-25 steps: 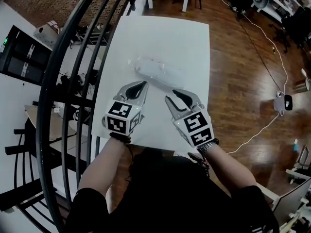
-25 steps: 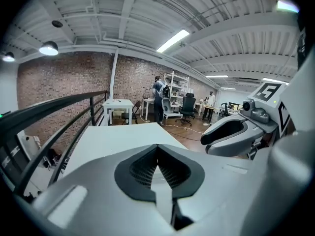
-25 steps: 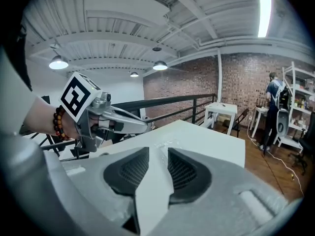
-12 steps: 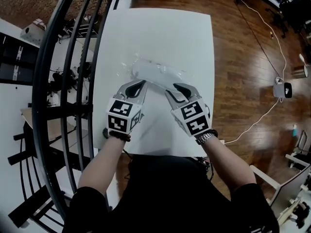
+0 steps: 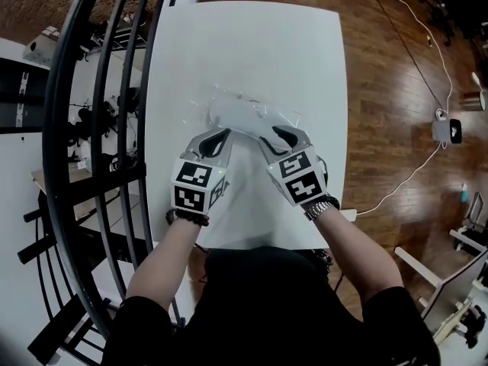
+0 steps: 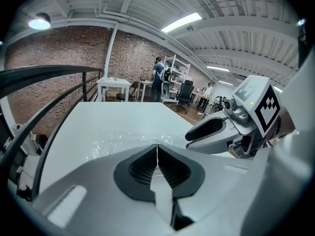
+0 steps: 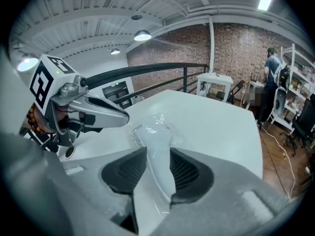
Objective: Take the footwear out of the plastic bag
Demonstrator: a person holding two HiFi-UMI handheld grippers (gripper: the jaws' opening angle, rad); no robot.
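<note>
Down they come, both tools dropping in on the plastic bag (image 5: pixel 245 113), which lies across the middle of the white table (image 5: pixel 252 44) with the pale footwear (image 5: pixel 238 116) still sealed inside. A second ago the grippers hung short of it over the near part of the table; now their tips are right at the bag's near edge. The left gripper (image 5: pixel 216 136) arrives with its jaws pressed together, nothing between them. The right gripper (image 5: pixel 280 134) has just been spreading its jaws, and its own view shows the bagged footwear lined up in the gap, the pads not on it. Whether either tip already touches the film is hard to tell. This looks like the set-up for a first grab, with nothing pulled out yet.
</note>
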